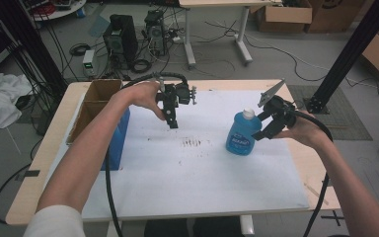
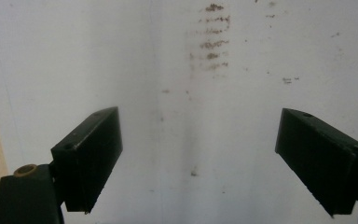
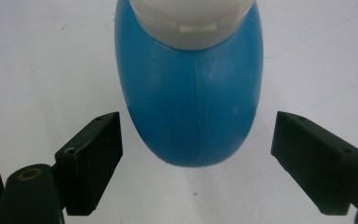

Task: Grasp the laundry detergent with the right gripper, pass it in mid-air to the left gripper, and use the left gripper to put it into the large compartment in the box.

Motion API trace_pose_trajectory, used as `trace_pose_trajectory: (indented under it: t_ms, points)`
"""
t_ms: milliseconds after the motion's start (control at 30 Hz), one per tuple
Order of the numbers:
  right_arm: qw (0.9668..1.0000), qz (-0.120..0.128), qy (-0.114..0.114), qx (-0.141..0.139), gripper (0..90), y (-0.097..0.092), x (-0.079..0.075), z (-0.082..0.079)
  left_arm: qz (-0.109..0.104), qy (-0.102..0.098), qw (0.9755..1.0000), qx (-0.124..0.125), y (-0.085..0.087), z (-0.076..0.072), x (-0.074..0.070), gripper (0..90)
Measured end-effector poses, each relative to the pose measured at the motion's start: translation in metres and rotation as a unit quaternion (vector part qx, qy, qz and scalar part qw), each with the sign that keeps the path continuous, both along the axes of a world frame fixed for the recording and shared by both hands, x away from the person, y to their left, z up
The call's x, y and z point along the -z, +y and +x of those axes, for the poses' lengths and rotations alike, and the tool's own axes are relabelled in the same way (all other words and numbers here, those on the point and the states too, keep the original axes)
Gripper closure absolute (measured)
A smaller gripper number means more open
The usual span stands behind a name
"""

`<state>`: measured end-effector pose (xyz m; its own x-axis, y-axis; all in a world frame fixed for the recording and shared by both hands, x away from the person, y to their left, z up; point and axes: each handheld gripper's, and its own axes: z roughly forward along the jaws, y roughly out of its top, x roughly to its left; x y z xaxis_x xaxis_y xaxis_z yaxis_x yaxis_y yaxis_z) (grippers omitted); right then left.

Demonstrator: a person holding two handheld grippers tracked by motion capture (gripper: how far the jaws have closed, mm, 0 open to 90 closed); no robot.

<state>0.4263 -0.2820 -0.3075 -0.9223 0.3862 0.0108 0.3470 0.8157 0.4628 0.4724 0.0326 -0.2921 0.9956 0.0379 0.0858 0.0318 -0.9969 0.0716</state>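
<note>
Table [image 1: 187, 187]: white mat, brown smudges [image 1: 192, 142]; box [image 1: 94, 106] at left.
Bottle [image 1: 240, 133]: upright, just ahead of right gripper [image 1: 265, 126], seemingly untouched.
Jaws: both spread; left gripper [image 1: 171, 118] empty.

A bottle, a box and two grippers over a table

A white sheet [image 1: 187, 177] lay on the table [image 1: 44, 158] and covered most of its top. A bottle [image 1: 241, 133] stood upright on the sheet, on the right side. A patch of smudge marks [image 1: 192, 143] sat on the sheet just left of the bottle. A cardboard box [image 1: 94, 101] stood at the table's far left corner, partly on the sheet. The left gripper [image 1: 171, 118] hung over the sheet, to the right of the box and behind the marks. The right gripper [image 1: 271, 121] was just to the right of the bottle, with one jaw on each side of the bottle and apart from it. Behind the table, computer towers [image 1: 123, 37] stood on the floor.
</note>
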Motion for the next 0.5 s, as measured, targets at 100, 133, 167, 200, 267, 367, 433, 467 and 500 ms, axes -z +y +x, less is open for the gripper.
trace_pose_trajectory:
  t_ms: [100, 133, 167, 200, 267, 367, 433, 467, 500]
  points:
    - [1.0000, 0.002, 0.006, -0.001, 16.1, 0.002, 0.004, 0.002, -0.002, 0.003, 1.0000, 0.000, 0.001, -0.001, 0.001, 15.3]
    - [1.0000, 0.001, 0.007, -0.003, 16.2, 0.003, 0.006, 0.002, -0.001, 0.003, 1.0000, 0.000, 0.001, -0.001, 0.002, 15.3]
    - [1.0000, 0.002, 0.007, -0.002, 16.2, 0.003, 0.007, 0.003, -0.001, 0.003, 1.0000, 0.000, 0.002, -0.001, 0.002, 15.3]
    - [0.9999, 0.006, 0.009, 0.000, 16.2, 0.003, 0.008, 0.003, -0.001, 0.004, 1.0000, -0.001, 0.002, -0.001, 0.003, 15.3]
    - [0.9999, 0.010, 0.010, 0.002, 16.3, 0.003, 0.009, 0.004, -0.002, 0.005, 1.0000, -0.002, 0.003, -0.001, 0.003, 15.3]
    - [0.9996, 0.028, 0.009, 0.001, 16.1, 0.003, 0.011, 0.005, -0.003, 0.005, 1.0000, -0.003, 0.004, 0.000, 0.003, 15.3]
    - [0.9994, 0.035, 0.010, -0.001, 16.2, 0.003, 0.013, 0.006, -0.005, 0.004, 1.0000, -0.003, 0.004, 0.000, 0.003, 15.3]
    - [0.9993, 0.036, 0.008, -0.001, 16.3, 0.004, 0.013, 0.006, -0.006, 0.004, 1.0000, -0.003, 0.004, 0.000, 0.003, 15.3]
    - [0.9993, 0.038, 0.005, -0.002, 16.3, 0.004, 0.014, 0.006, -0.007, 0.004, 1.0000, -0.002, 0.004, 0.000, 0.003, 15.3]
